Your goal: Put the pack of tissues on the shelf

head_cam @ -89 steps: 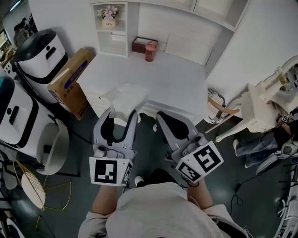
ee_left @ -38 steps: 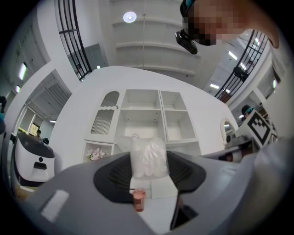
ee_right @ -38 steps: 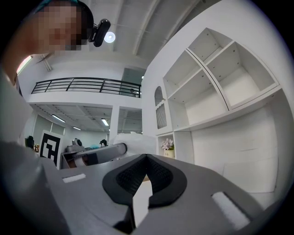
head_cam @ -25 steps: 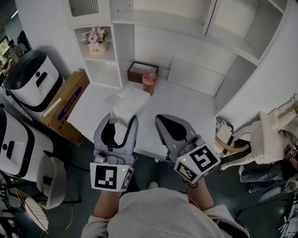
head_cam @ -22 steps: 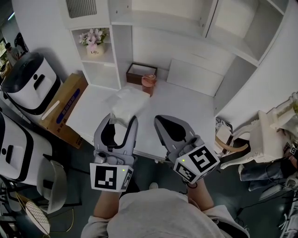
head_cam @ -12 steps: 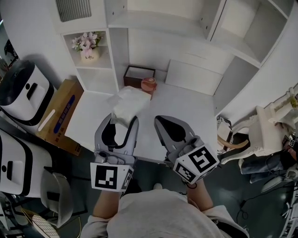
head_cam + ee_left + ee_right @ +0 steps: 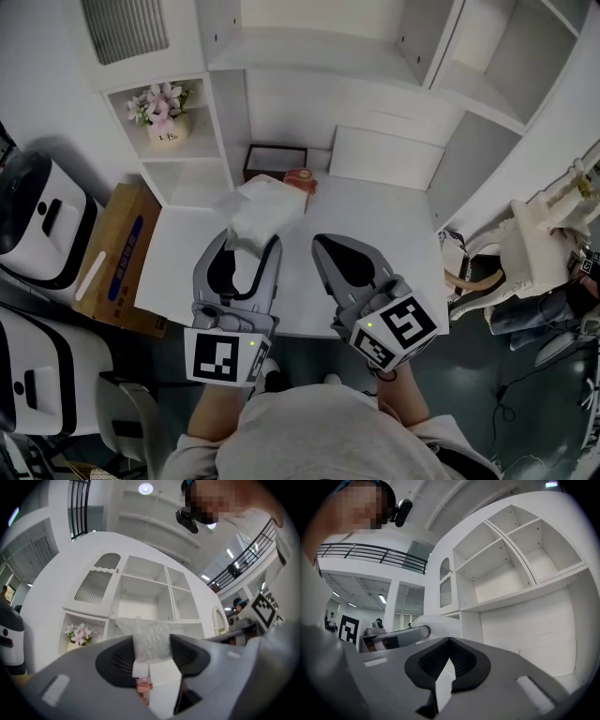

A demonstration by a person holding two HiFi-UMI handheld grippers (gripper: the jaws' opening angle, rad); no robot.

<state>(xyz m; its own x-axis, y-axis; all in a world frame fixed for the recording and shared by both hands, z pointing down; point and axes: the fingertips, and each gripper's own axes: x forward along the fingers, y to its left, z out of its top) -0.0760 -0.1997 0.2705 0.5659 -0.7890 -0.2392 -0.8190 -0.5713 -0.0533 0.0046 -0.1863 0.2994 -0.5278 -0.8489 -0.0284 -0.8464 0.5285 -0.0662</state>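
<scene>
Left claw [image 7: 250, 241] holds tissue pack [image 7: 263, 207] over desk [image 7: 375, 230], shelves [image 7: 319, 67] ahead.

— How do we look from above?
— We wear a pale grey top [image 7: 319, 427], filling the six o'clock edge of the head view.
— And our tools?
— Our left claw [image 7: 247, 242] has a smooth, light grey, rounded shell, and its two curved jaws are lined with black ribbed rubber. Our right claw [image 7: 325, 246] is the same make, with black lining that forms a teardrop shape.
— Any markings on us?
— Each tool ends in a white cube printed with black square markers. The left cube [image 7: 223, 354] is at seven o'clock and the right cube [image 7: 394, 330] at five. A small lit dot glows near each cube's upper edge.
</scene>
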